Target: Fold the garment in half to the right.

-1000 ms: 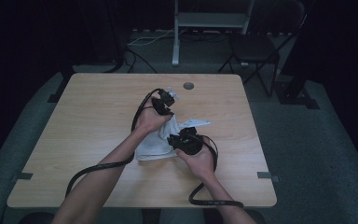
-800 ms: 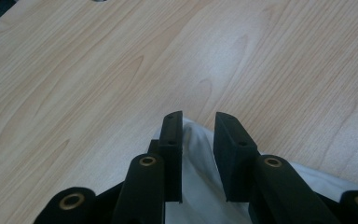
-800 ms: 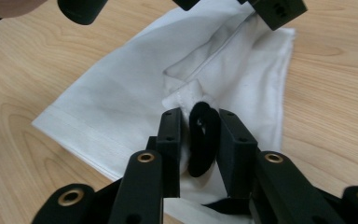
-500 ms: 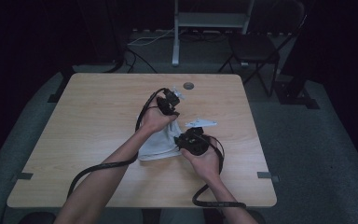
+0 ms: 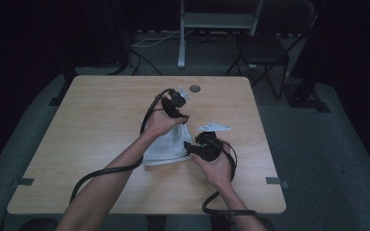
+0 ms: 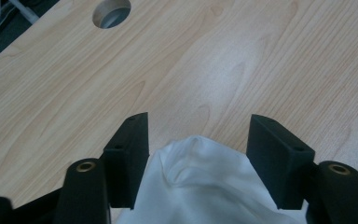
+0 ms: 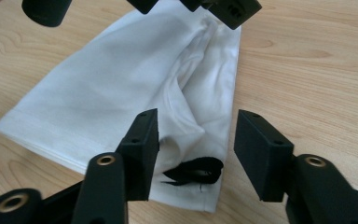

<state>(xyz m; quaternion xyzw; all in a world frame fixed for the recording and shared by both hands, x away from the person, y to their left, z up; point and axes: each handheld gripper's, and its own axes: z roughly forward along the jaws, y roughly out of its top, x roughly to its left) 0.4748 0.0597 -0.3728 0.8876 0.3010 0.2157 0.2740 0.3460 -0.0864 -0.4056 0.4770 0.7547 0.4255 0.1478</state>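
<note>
Near the middle of the pale wood-grain table [image 5: 91, 125] lay a white cloth [image 5: 166, 147], folded into a soft, roughly rectangular pad with a straight hemmed edge toward the person and rumpled creases toward its far end. A small black tag [image 7: 196, 171] sat at one near corner of the fabric, its exact make hard to tell.

At the cloth's far end, the left gripper [image 6: 198, 140] had just been spreading its jaws; a peaked fold of the smooth fabric rose between the blocky black pads, which stood clear of it on both sides, so the hold was let go. At the nearer right corner, the right gripper [image 7: 196, 140] had likewise been parting its jaws, which straddled the creased edge and the tag without pressing on either.

Beyond the cloth, a round cable hole [image 5: 195, 88] pierced the tabletop close to its far edge. Bare wood stretched wide on the left half, with a narrower strip on the right before the table's rim. Black cables looped from both grippers back across the near edge.
</note>
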